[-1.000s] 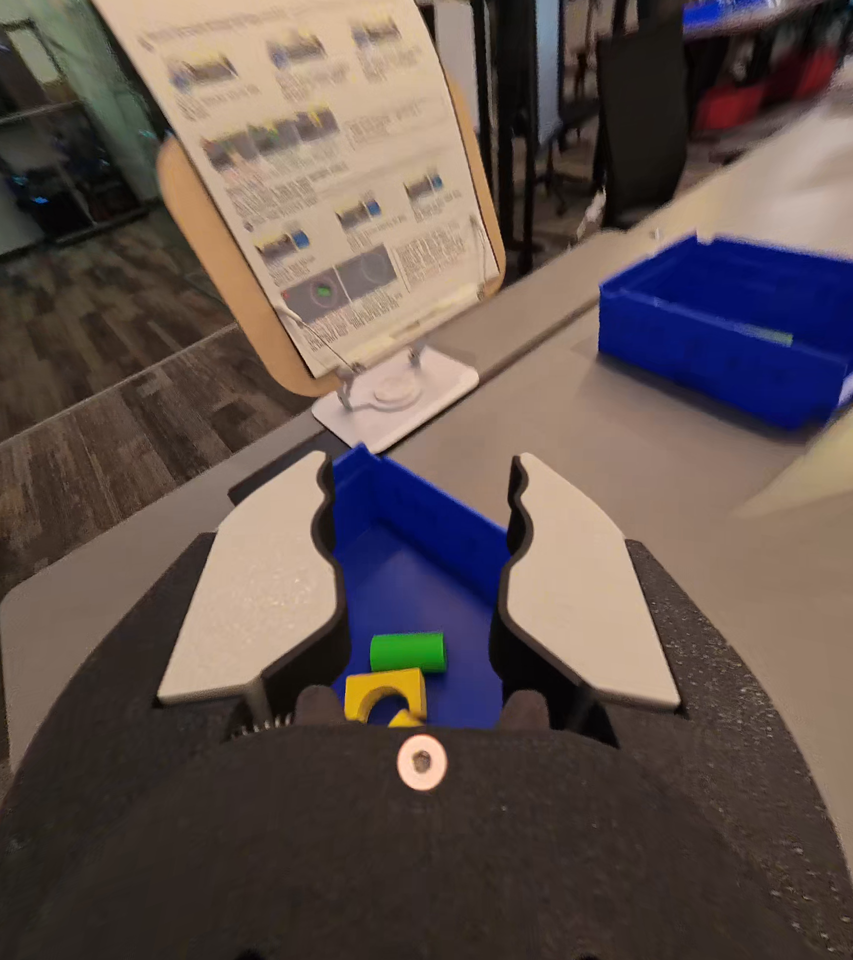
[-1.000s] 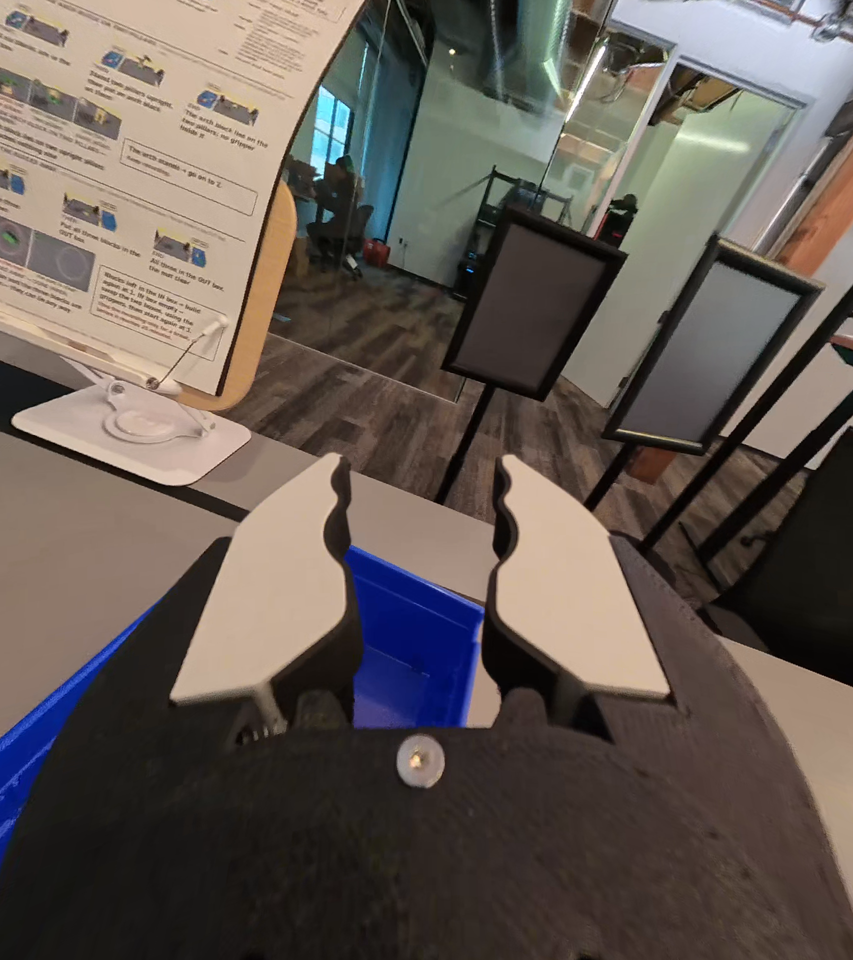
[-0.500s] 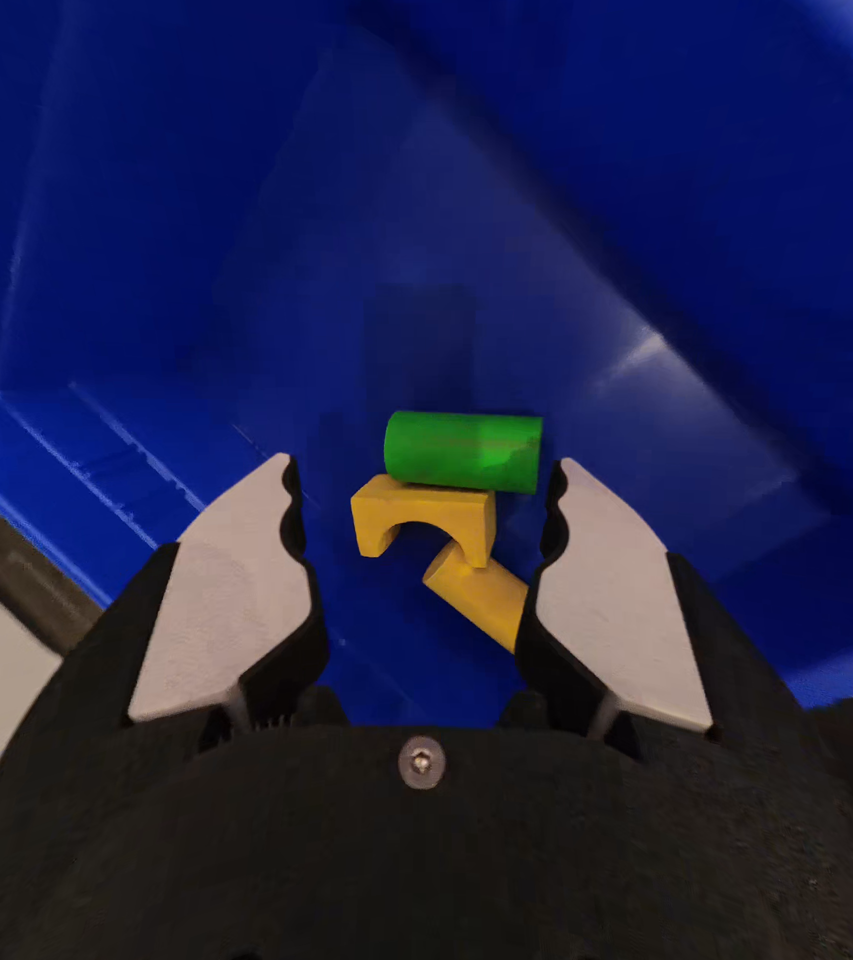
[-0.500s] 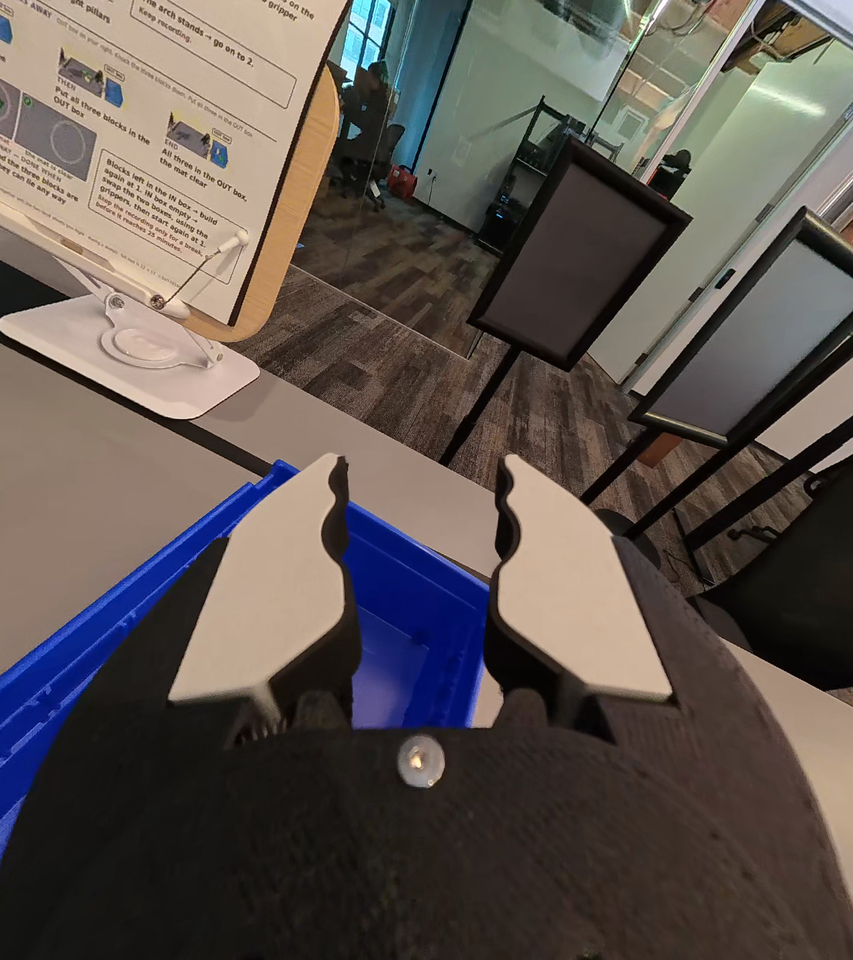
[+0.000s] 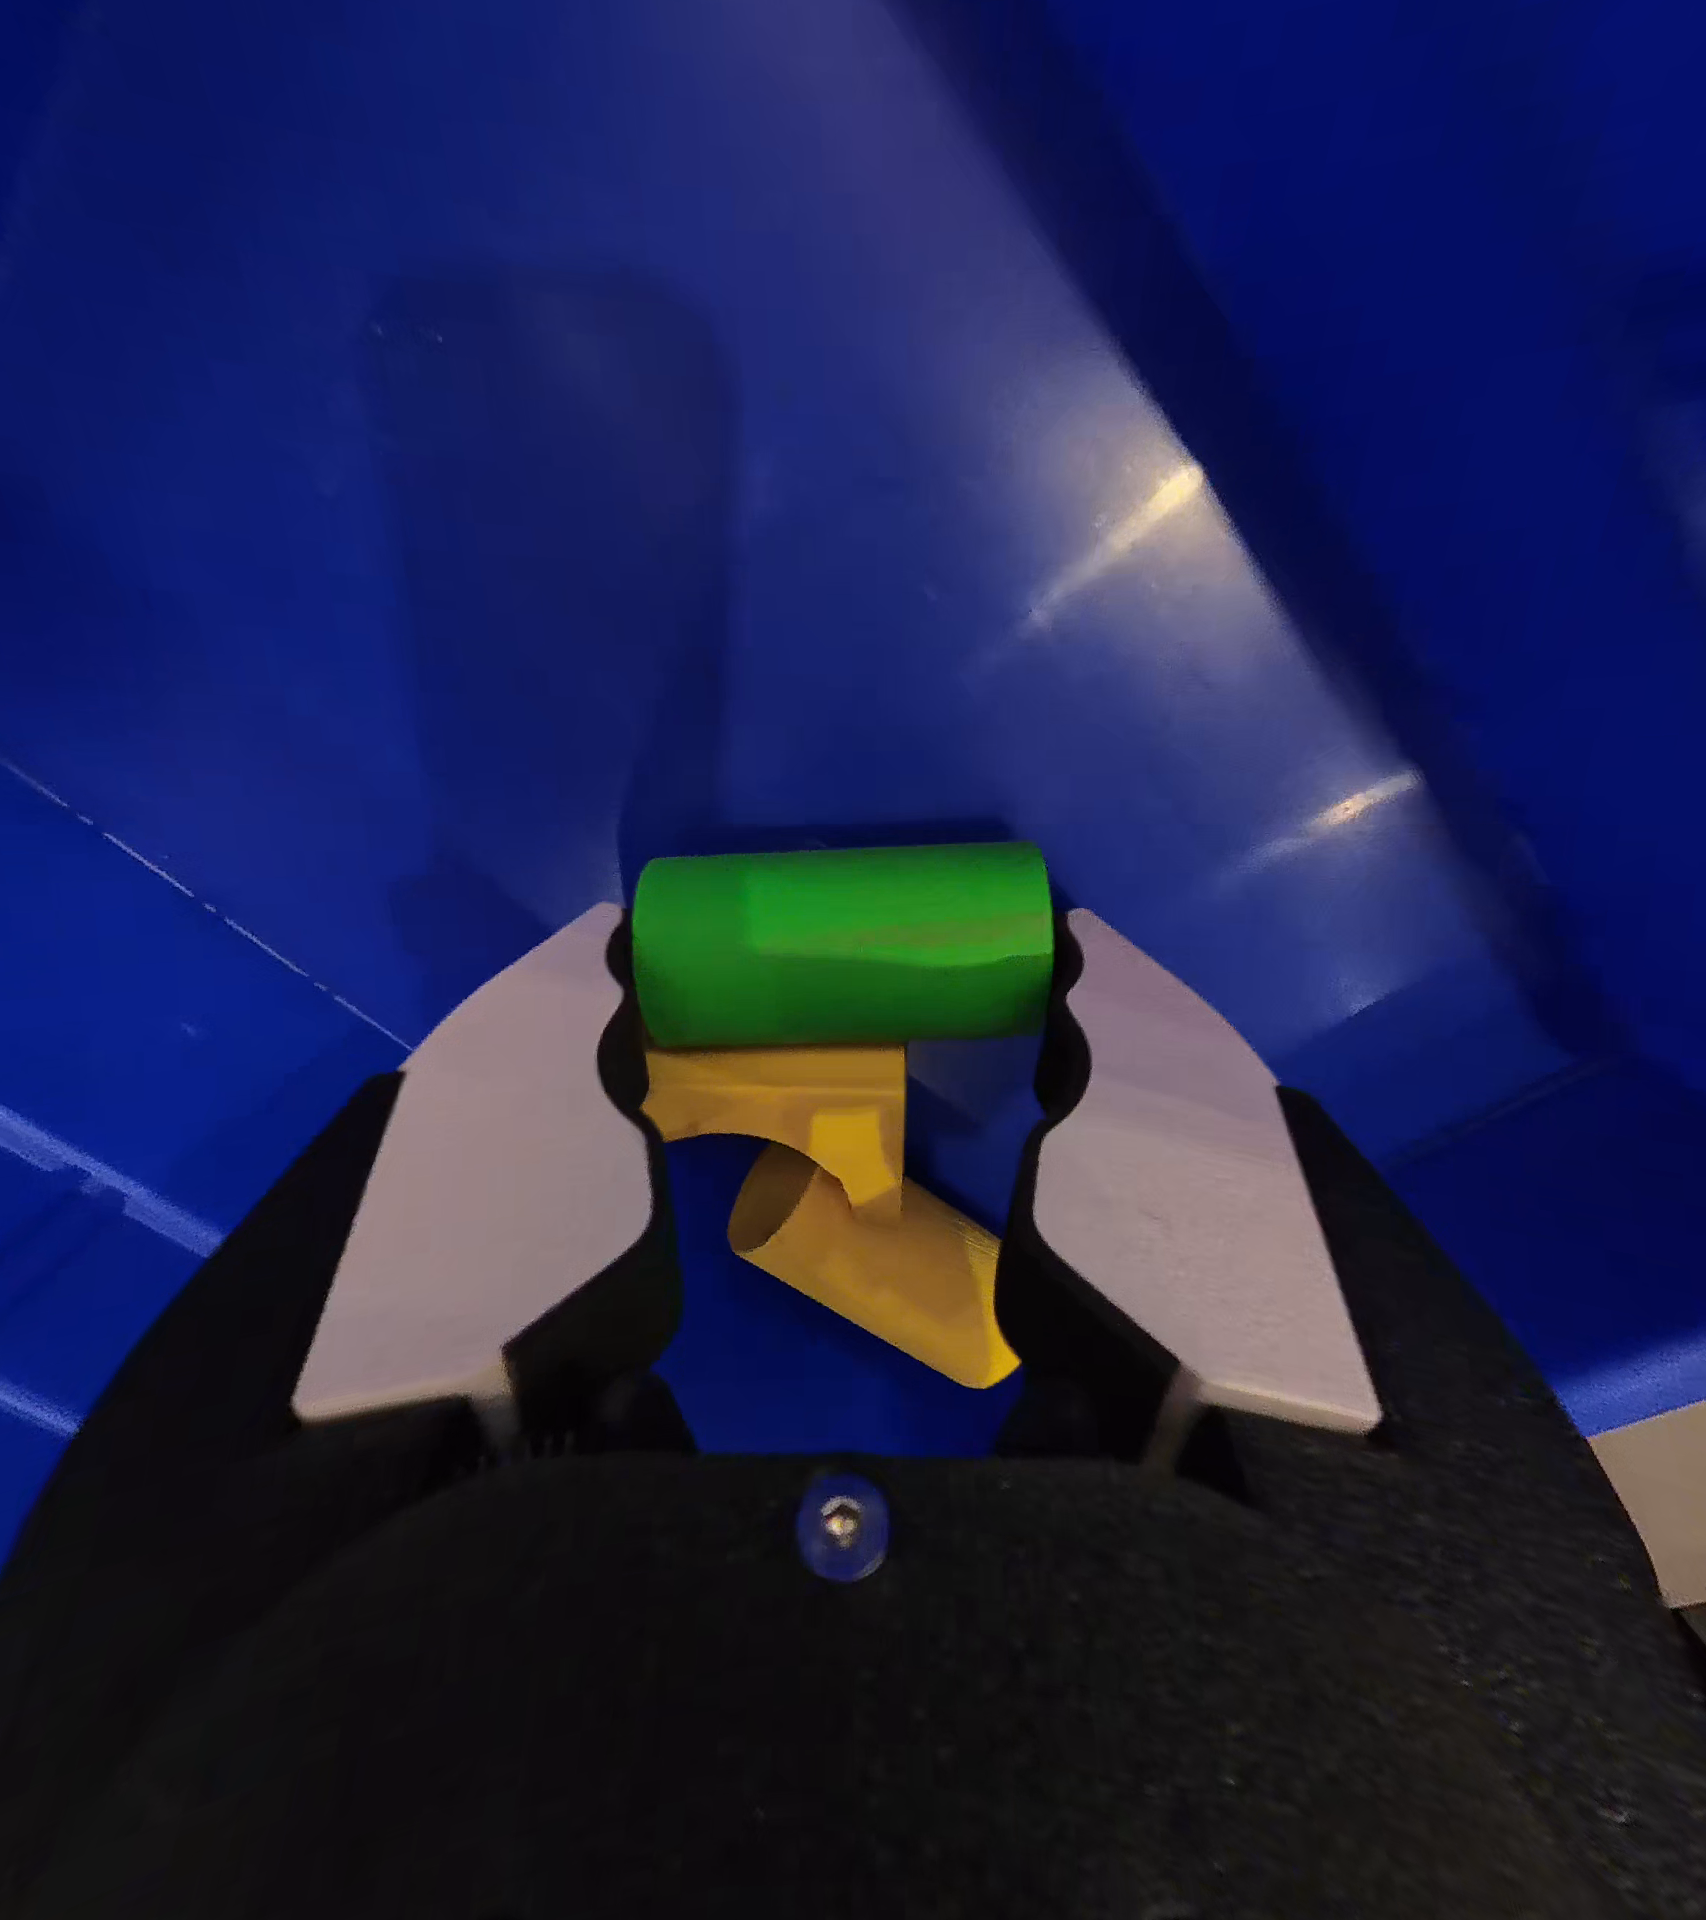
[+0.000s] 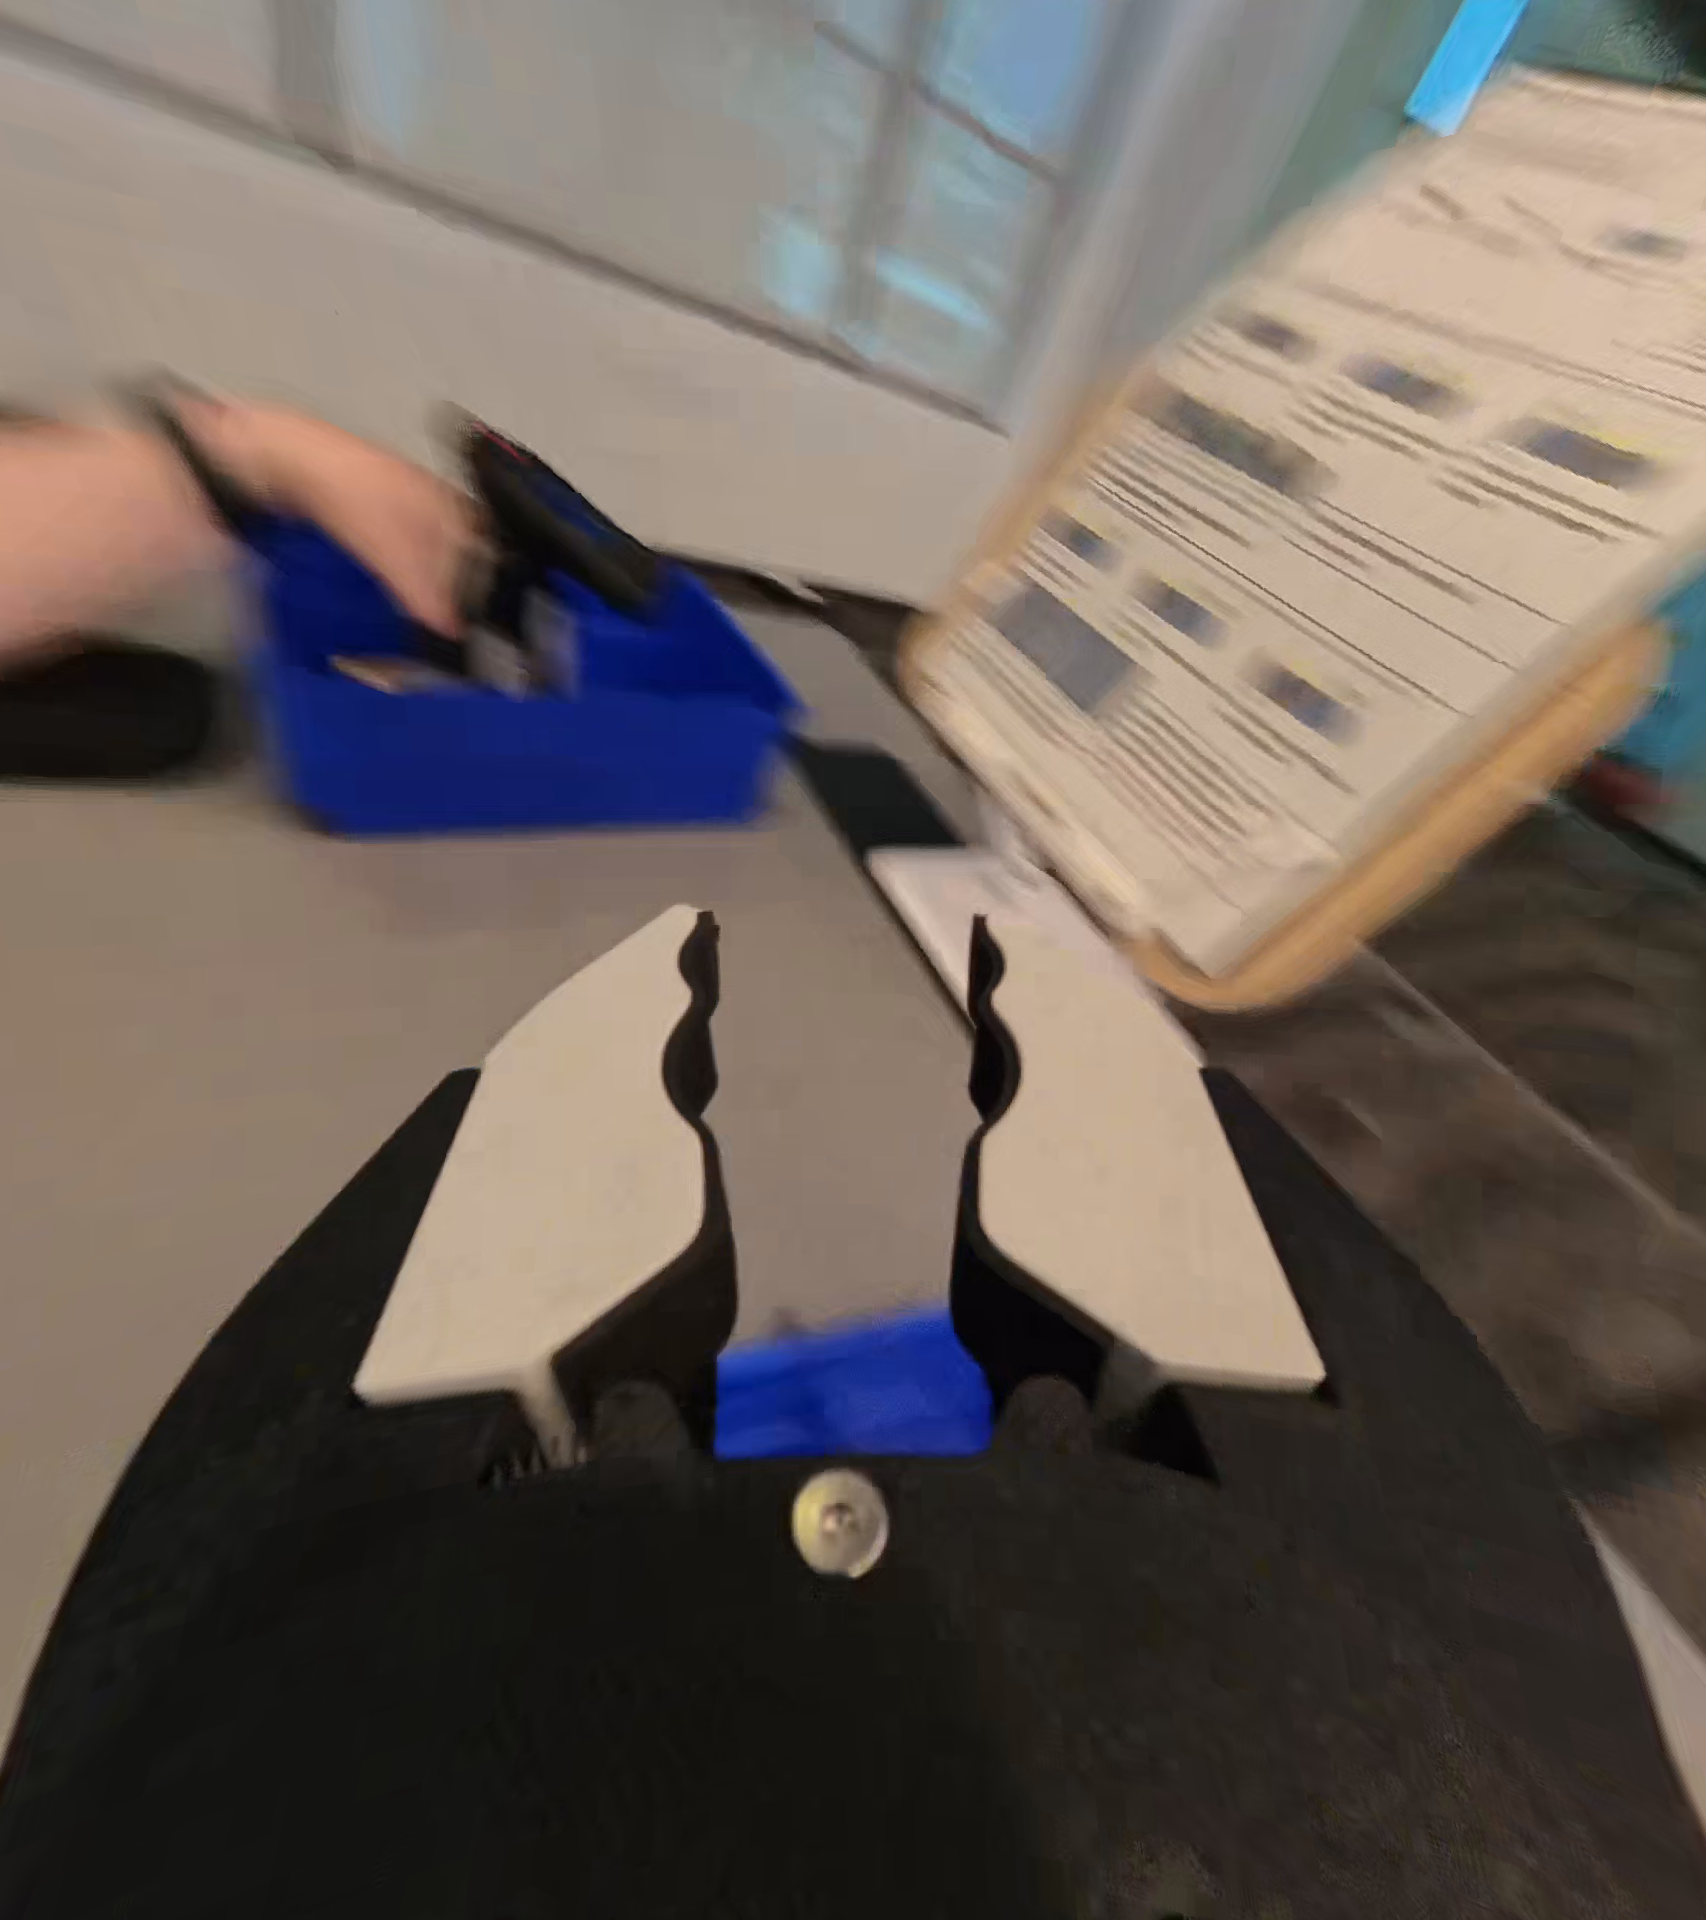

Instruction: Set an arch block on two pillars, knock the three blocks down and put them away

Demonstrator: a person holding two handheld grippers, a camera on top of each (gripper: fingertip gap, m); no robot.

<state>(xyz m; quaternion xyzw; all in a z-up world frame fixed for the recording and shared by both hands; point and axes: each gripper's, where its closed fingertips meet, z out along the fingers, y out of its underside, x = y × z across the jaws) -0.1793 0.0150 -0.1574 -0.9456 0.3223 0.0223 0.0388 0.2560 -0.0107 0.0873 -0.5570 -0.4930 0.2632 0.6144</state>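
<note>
Down inside the blue bin (image 5: 1244, 416), the left gripper (image 5: 841, 956) has its fingertips at either end of the green cylinder (image 5: 841, 954), which lies on its side; whether they press it or only flank it is hard to tell. The yellow arch block (image 5: 787, 1101) touches the cylinder's near side, and a yellow cylinder (image 5: 880, 1288) lies tilted against it. The right gripper (image 6: 844, 935) hovers over the grey table (image 6: 153, 987), jaws apart and empty, in a blurred view.
</note>
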